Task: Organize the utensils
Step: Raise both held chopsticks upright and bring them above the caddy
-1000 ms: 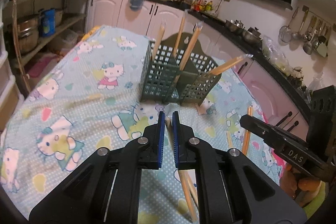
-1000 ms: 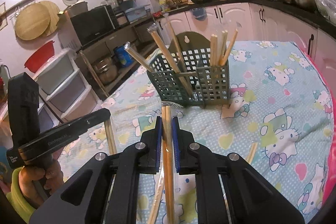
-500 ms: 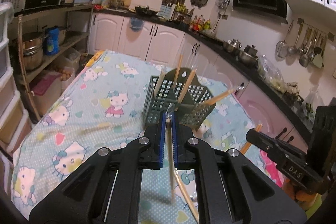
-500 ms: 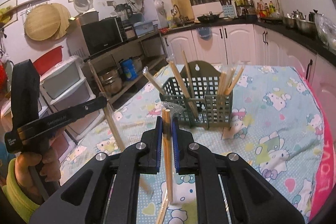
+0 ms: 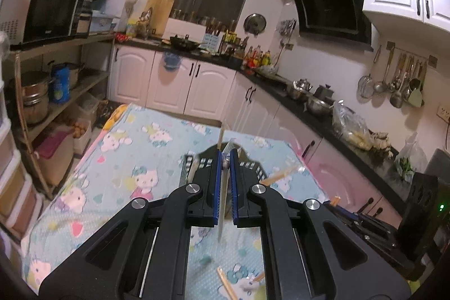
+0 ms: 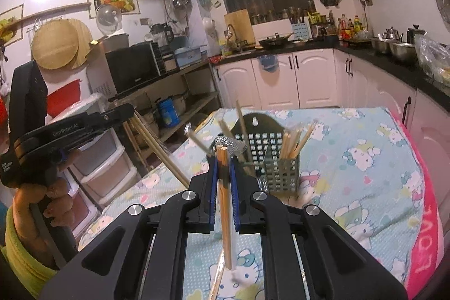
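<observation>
In the left wrist view my left gripper (image 5: 224, 156) is shut on a plastic-wrapped pair of chopsticks (image 5: 222, 204) that hangs down between its blue pads. It hides most of the green slotted utensil basket (image 5: 188, 167). In the right wrist view my right gripper (image 6: 224, 159) is shut on another wrapped pair of chopsticks (image 6: 225, 207), held above the cloth in front of the basket (image 6: 270, 159). Several chopsticks (image 6: 292, 142) stand slanted in the basket's compartments. A hand (image 6: 42, 204) holds the left gripper (image 6: 128, 111) at the left, its chopsticks (image 6: 160, 153) pointing down.
A cat-print tablecloth (image 6: 365, 159) covers the table, with a pink edge (image 6: 427, 215) on the right. Loose chopsticks (image 5: 225, 281) lie on the cloth near me, another (image 5: 277, 177) beside the basket. Plastic drawers (image 6: 104, 167) stand left of the table, kitchen counters behind.
Both grippers have risen off the cloth with their chopsticks, which now hang free. The basket sits lower in both views and is partly covered by the fingers.
</observation>
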`<state>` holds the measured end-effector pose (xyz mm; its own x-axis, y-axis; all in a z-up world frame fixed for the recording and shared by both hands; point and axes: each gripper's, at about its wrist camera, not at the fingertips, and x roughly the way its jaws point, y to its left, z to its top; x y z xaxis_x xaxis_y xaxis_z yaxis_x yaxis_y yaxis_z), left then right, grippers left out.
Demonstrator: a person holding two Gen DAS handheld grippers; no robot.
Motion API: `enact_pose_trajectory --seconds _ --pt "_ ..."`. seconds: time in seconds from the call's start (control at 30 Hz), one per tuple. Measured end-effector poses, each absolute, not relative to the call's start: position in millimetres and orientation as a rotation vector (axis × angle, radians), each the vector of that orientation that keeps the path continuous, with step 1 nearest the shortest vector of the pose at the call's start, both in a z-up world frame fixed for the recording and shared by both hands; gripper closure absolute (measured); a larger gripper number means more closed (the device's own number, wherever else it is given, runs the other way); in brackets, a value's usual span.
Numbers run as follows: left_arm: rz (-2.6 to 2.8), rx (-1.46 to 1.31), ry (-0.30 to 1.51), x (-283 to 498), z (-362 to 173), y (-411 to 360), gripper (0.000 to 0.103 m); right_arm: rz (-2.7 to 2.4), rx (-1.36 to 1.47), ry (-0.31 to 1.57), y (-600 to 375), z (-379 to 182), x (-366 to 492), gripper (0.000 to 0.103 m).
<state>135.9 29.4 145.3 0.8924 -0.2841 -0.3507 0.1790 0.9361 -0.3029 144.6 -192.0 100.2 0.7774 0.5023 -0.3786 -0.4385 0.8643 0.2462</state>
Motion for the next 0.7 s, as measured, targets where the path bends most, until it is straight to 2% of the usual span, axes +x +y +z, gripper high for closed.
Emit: enact_pose_trajectory --seconds 0.7 --pt "-0.199 -0.236 0.266 168.3 190.7 18.3 0.101 0.436 0.161 0.350 -200.1 140.8 183.8 0.094"
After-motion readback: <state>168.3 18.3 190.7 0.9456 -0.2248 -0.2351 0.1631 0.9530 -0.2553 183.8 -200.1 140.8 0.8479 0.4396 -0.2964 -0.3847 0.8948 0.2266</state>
